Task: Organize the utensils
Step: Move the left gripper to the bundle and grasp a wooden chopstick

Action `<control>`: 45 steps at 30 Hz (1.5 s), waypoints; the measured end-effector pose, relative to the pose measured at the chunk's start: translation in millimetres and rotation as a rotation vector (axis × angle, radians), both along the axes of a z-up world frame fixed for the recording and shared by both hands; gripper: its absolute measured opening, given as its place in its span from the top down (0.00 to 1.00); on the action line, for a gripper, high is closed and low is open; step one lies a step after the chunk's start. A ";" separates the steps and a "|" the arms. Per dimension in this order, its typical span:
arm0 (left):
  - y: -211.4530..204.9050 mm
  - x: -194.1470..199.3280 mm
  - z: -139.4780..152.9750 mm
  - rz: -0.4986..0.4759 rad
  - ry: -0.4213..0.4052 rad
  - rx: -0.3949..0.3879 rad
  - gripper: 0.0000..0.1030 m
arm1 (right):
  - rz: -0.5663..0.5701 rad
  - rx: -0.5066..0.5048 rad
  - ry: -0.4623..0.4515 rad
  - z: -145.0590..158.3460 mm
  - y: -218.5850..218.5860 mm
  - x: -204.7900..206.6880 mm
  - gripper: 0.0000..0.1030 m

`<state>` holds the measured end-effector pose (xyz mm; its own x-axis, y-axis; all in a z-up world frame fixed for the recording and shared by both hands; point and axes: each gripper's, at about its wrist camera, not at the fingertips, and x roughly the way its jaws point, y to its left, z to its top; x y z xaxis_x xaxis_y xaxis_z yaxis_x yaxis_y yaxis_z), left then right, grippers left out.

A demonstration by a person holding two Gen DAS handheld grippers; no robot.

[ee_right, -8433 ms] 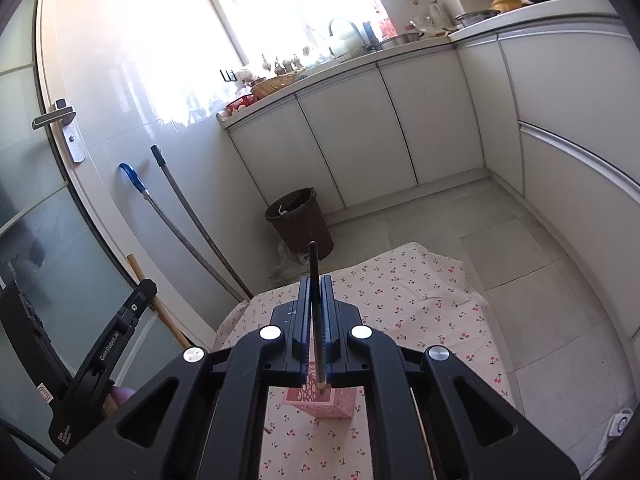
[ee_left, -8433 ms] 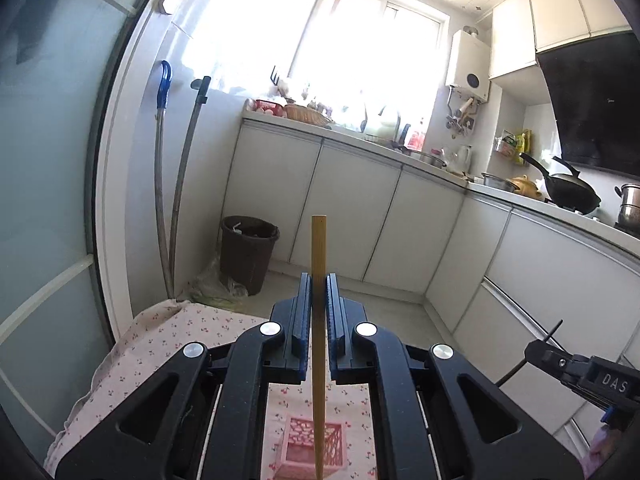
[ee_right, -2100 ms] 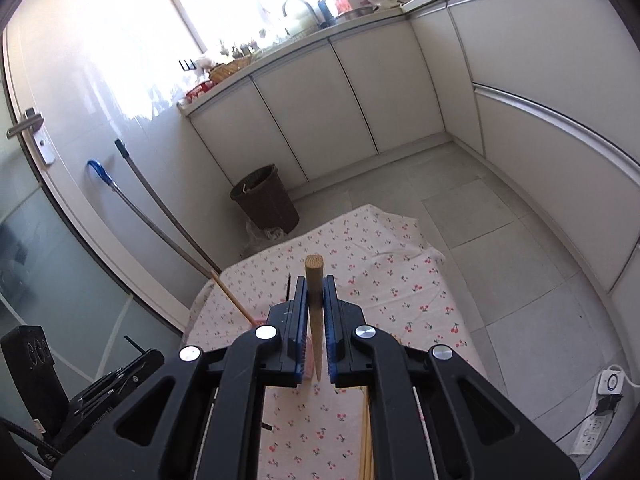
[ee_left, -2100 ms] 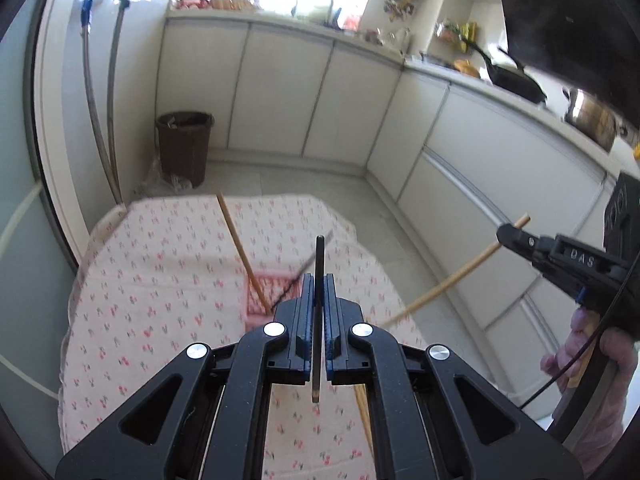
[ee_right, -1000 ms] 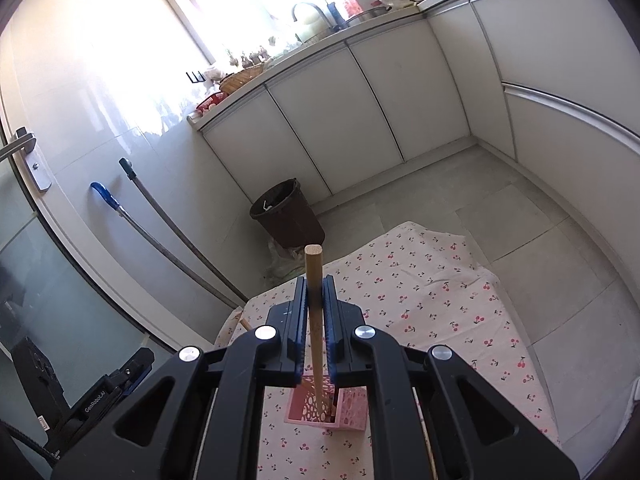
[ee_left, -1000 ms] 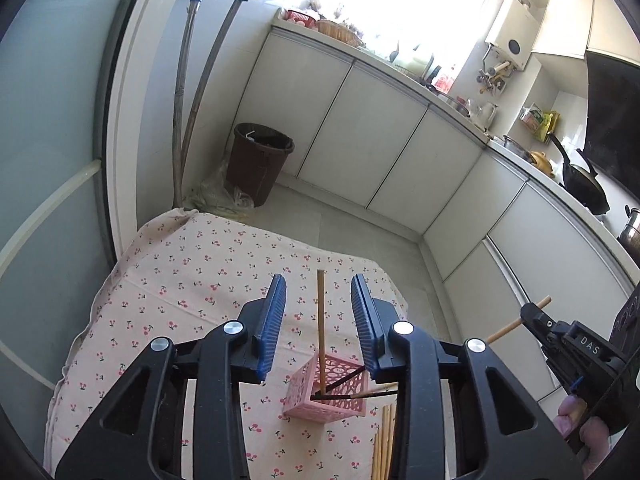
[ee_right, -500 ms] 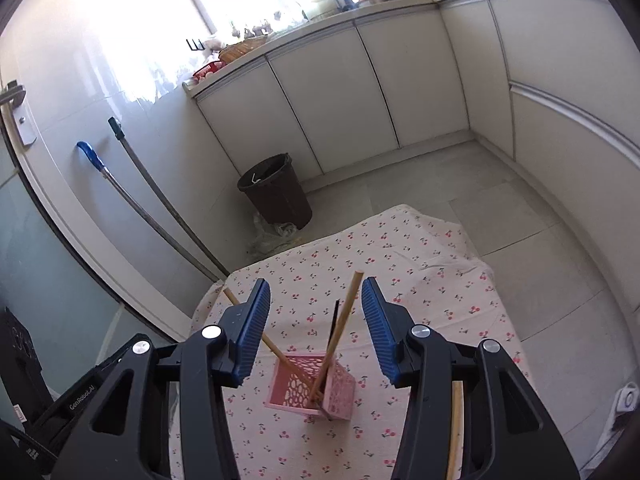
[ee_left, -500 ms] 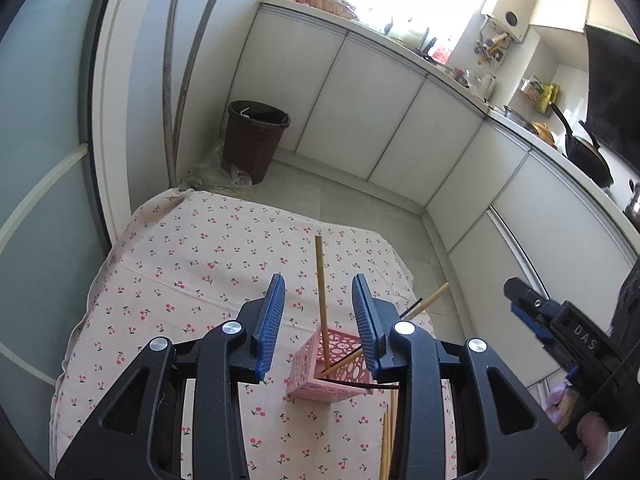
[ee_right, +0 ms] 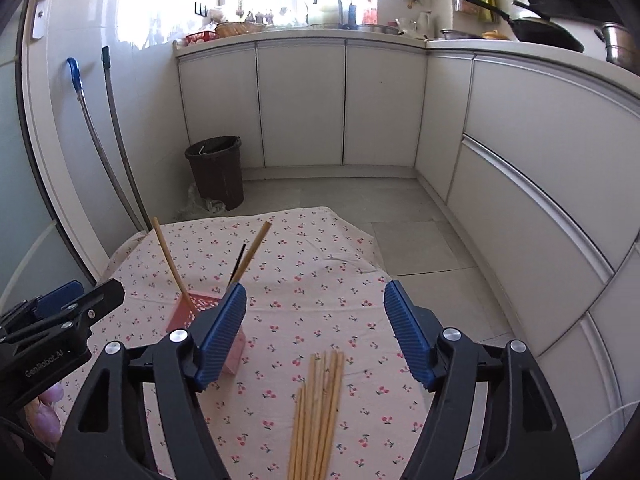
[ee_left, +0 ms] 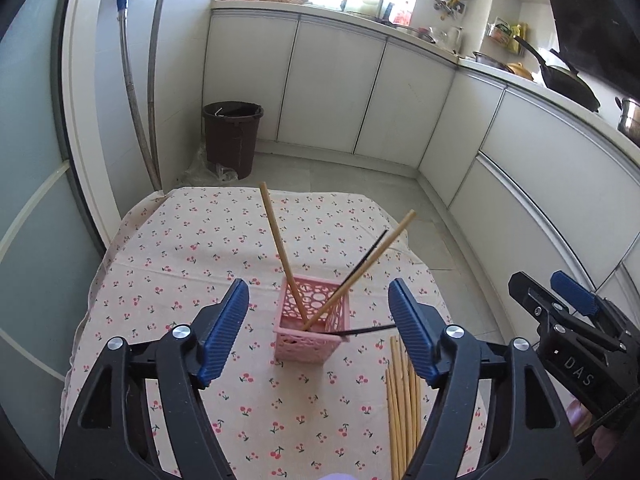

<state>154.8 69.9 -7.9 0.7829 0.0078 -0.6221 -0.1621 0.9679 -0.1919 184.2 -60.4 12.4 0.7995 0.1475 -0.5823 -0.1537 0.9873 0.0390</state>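
A pink perforated basket (ee_left: 313, 322) stands on the cherry-print cloth and holds two wooden chopsticks (ee_left: 280, 248) and two black chopsticks (ee_left: 366, 258), all leaning. It also shows in the right wrist view (ee_right: 188, 308), partly behind my finger. A bundle of several loose wooden chopsticks (ee_right: 318, 404) lies on the cloth; it also shows in the left wrist view (ee_left: 402, 396). My left gripper (ee_left: 318, 332) is open and empty, just short of the basket. My right gripper (ee_right: 316, 336) is open and empty above the bundle's far end.
The cherry-print cloth (ee_left: 192, 248) covers a small table. A brown bin (ee_left: 232, 136) stands on the floor beyond it, with two mop handles (ee_left: 138, 92) against the wall. White cabinets (ee_right: 520, 184) run along the back and right.
Both grippers have opened wider and drawn back from the basket, tilting down. The wooden chopstick the right gripper held a second ago now leans in the basket.
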 end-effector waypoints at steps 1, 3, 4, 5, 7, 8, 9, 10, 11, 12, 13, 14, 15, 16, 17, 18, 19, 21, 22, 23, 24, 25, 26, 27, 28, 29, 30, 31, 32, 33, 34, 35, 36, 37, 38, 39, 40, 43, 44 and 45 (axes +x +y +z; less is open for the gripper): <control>-2.9 -0.9 -2.3 -0.003 0.004 0.000 0.29 | -0.001 -0.005 0.005 -1.8 -3.6 -2.3 0.27; -8.6 -2.0 -7.6 -0.010 0.017 0.000 0.27 | -0.004 -0.013 0.012 -5.7 -10.3 -7.2 0.26; -11.9 -2.4 -10.1 -0.012 0.023 0.002 0.25 | -0.008 -0.014 0.017 -7.7 -13.1 -10.0 0.24; -14.8 -2.8 -12.9 -0.013 0.030 0.004 0.23 | -0.012 -0.015 0.028 -10.1 -15.7 -12.3 0.22; -20.6 -3.5 -18.4 -0.019 0.041 0.004 0.19 | -0.008 -0.017 0.053 -16.4 -22.2 -15.7 0.20; -23.7 -4.1 -20.1 -0.023 0.046 0.005 0.18 | -0.010 -0.021 0.063 -19.7 -25.5 -16.8 0.20; -26.7 -4.3 -23.2 -0.028 0.053 0.009 0.16 | -0.014 -0.025 0.068 -22.1 -28.0 -18.4 0.19; -30.9 -5.4 -25.3 -0.031 0.059 0.014 0.14 | -0.021 -0.029 0.074 -24.5 -31.8 -19.5 0.16; -34.4 -5.5 -26.8 -0.033 0.064 0.020 0.14 | -0.028 -0.030 0.077 -26.3 -34.7 -20.4 0.15; -37.4 -5.5 -29.4 -0.038 0.071 0.027 0.13 | -0.037 -0.026 0.083 -28.0 -39.6 -21.0 0.14; -40.0 -6.6 -31.3 -0.041 0.077 0.031 0.13 | -0.041 -0.020 0.090 -29.0 -43.4 -21.2 0.14; -42.3 -6.4 -33.5 -0.046 0.084 0.036 0.12 | -0.046 -0.012 0.098 -30.0 -47.0 -21.0 0.14; -45.0 -6.6 -34.8 -0.050 0.090 0.040 0.12 | -0.052 -0.003 0.110 -30.4 -51.5 -20.4 0.13; -46.7 -6.9 -36.5 -0.054 0.094 0.043 0.11 | -0.059 0.009 0.118 -30.7 -56.0 -19.9 0.12; -48.0 -6.7 -38.1 -0.058 0.098 0.049 0.10 | -0.063 0.020 0.122 -30.8 -59.3 -19.3 0.12; -49.1 -6.5 -39.7 -0.061 0.101 0.054 0.09 | -0.065 0.032 0.129 -31.0 -62.8 -18.7 0.10; -50.6 -5.9 -41.7 -0.064 0.107 0.060 0.08 | -0.067 0.041 0.137 -31.6 -65.5 -18.6 0.09; -53.3 -3.6 -47.0 -0.071 0.124 0.070 0.07 | -0.076 0.055 0.156 -34.4 -72.6 -18.0 0.08; -54.8 -1.7 -50.7 -0.077 0.139 0.074 0.07 | -0.080 0.061 0.169 -36.2 -75.2 -17.1 0.07; -56.2 1.1 -56.4 -0.086 0.163 0.073 0.07 | -0.084 0.069 0.182 -38.6 -78.0 -15.8 0.07; -57.1 3.8 -62.3 -0.095 0.189 0.066 0.07 | -0.091 0.079 0.199 -41.3 -81.4 -13.8 0.07; -58.7 6.4 -70.1 -0.104 0.224 0.053 0.07 | -0.100 0.089 0.214 -44.0 -83.8 -12.1 0.07; -58.6 9.9 -81.4 -0.112 0.271 0.029 0.07 | -0.110 0.102 0.228 -46.7 -87.0 -10.3 0.07; -58.3 11.8 -91.5 -0.112 0.309 0.006 0.07 | -0.122 0.120 0.249 -50.2 -90.9 -7.2 0.07; -57.7 13.9 -103.1 -0.109 0.353 -0.016 0.07 | -0.130 0.132 0.270 -53.2 -93.3 -5.1 0.07; -58.0 15.7 -114.6 -0.107 0.393 -0.029 0.07 | -0.140 0.148 0.302 -57.7 -96.7 -1.5 0.07; -59.3 16.5 -126.7 -0.104 0.430 -0.033 0.07 | -0.148 0.161 0.327 -61.7 -99.9 0.9 0.07; -61.3 17.2 -136.0 -0.100 0.449 -0.021 0.07 | -0.157 0.176 0.342 -64.7 -103.5 2.3 0.07; -63.7 17.1 -142.2 -0.097 0.453 0.001 0.07 | -0.165 0.197 0.358 -67.4 -107.4 4.2 0.07; -68.7 17.6 -147.3 -0.101 0.451 0.036 0.08 | -0.167 0.216 0.369 -68.3 -110.5 4.9 0.07; -74.3 18.6 -150.6 -0.108 0.442 0.067 0.08 | -0.168 0.240 0.377 -69.4 -113.6 6.0 0.07; -80.0 19.5 -152.5 -0.114 0.430 0.091 0.09 | -0.168 0.265 0.382 -69.9 -116.3 6.4 0.07; -85.6 22.1 -153.7 -0.122 0.416 0.108 0.09 | -0.168 0.292 0.383 -69.9 -119.6 7.2 0.07; -90.2 25.4 -154.5 -0.126 0.406 0.118 0.10 | -0.169 0.308 0.385 -69.7 -122.2 8.1 0.07; -94.5 28.2 -155.1 -0.125 0.398 0.123 0.11 | -0.171 0.320 0.387 -69.5 -124.7 8.9 0.07; -98.6 31.3 -156.6 -0.116 0.390 0.130 0.17 | -0.176 0.332 0.390 -69.7 -127.9 9.7 0.07; -101.6 34.0 -158.2 -0.106 0.388 0.139 0.24 | -0.182 0.346 0.393 -69.8 -131.2 10.5 0.07; -110.0 46.4 -169.7 -0.098 0.422 0.127 0.38 | -0.197 0.395 0.417 -73.9 -142.7 13.9 0.07; -110.5 48.8 -173.6 -0.093 0.433 0.112 0.38 | -0.201 0.413 0.427 -75.1 -146.4 15.4 0.07; -111.1 50.5 -176.9 -0.084 0.439 0.096 0.39 | -0.207 0.437 0.434 -76.4 -150.8 16.1 0.07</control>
